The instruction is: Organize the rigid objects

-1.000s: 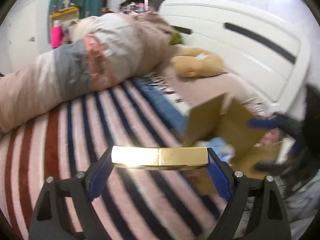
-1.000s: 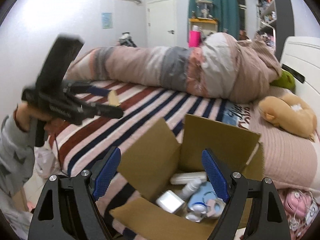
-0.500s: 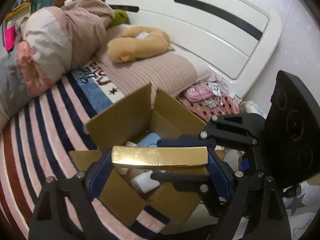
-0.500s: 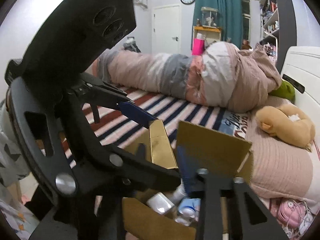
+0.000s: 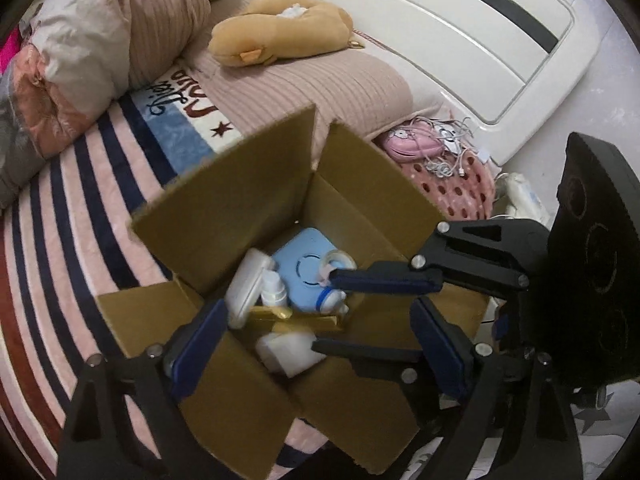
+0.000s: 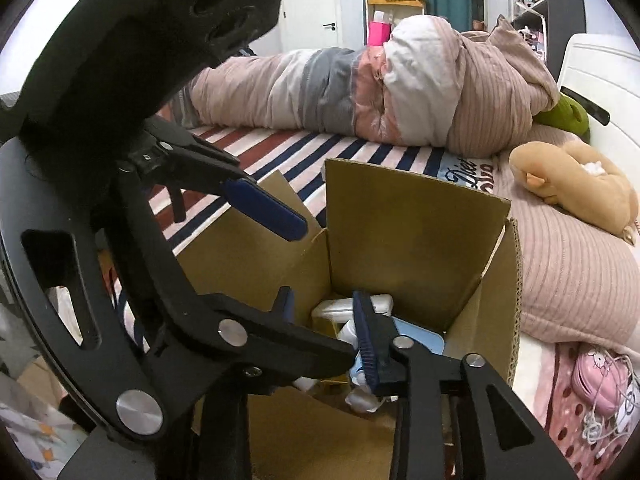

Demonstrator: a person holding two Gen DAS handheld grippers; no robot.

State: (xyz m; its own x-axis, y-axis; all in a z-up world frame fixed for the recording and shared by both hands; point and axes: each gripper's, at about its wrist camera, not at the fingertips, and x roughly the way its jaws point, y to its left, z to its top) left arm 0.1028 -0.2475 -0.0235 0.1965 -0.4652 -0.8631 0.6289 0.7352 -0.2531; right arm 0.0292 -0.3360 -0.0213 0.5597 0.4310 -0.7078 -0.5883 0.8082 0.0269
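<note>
The cardboard box (image 5: 224, 216) occupies the centre of the left wrist view, flaps raised, resting on the striped blanket (image 5: 80, 208). The left gripper (image 5: 320, 344) hangs over the box mouth; its jaws are opening, spread wide, with nothing pressed between the pads. The gold box (image 5: 296, 320) lies inside, low centre of the frame, among a blue device (image 5: 304, 264), a white case (image 5: 248, 284) and a white block (image 5: 288, 348). The right gripper (image 6: 324, 320) reaches into the box at lower centre of its view; its jaws stand close together and are opening slightly, and no object between them can be made out. A plush toy (image 5: 280, 32) lies upper centre.
</note>
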